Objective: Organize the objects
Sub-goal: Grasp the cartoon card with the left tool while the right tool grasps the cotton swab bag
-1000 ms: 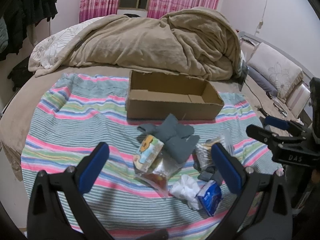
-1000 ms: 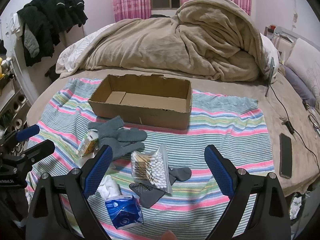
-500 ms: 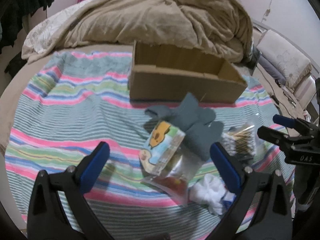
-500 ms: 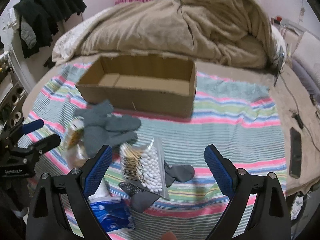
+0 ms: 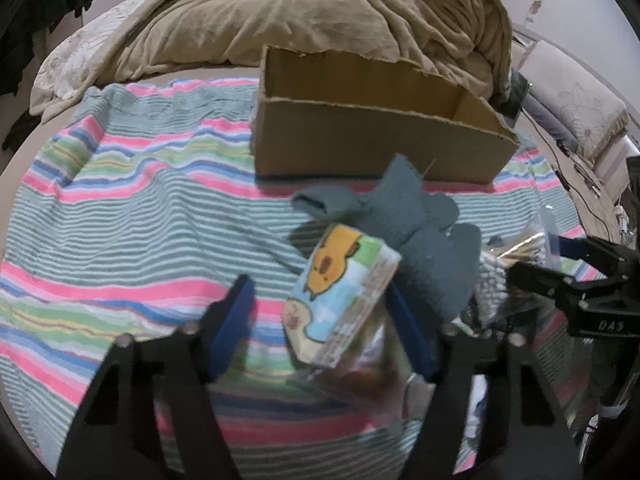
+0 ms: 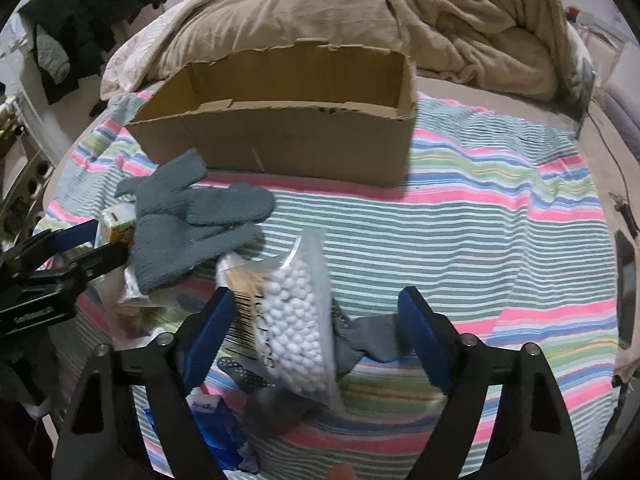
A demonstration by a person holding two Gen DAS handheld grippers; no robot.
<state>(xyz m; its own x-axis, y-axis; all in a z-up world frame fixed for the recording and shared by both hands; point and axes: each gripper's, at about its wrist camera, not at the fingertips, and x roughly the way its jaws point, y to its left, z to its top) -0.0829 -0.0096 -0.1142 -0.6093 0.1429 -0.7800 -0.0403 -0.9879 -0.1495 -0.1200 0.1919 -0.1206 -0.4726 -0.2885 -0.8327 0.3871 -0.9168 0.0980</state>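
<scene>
While the left gripper (image 5: 320, 320) closes around the cartoon packet (image 5: 340, 292), the right gripper (image 6: 316, 328), wider, closes around the cotton swab bag (image 6: 296, 320), with bare striped blanket (image 5: 120, 220) at left of frame.

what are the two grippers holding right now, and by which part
Nothing yet. The left gripper is closing around the cartoon-printed packet; the right gripper around the clear cotton-swab bag.

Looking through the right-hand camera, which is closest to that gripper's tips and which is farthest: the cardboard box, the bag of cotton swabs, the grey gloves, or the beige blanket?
From the right gripper, whose jaws are closing:
1. Bag of cotton swabs, between the fingers, toward the left one.
2. Grey gloves, up and to the left.
3. Cardboard box, behind the gloves, mid-bed.
4. Beige blanket, heaped beyond the box.
</scene>
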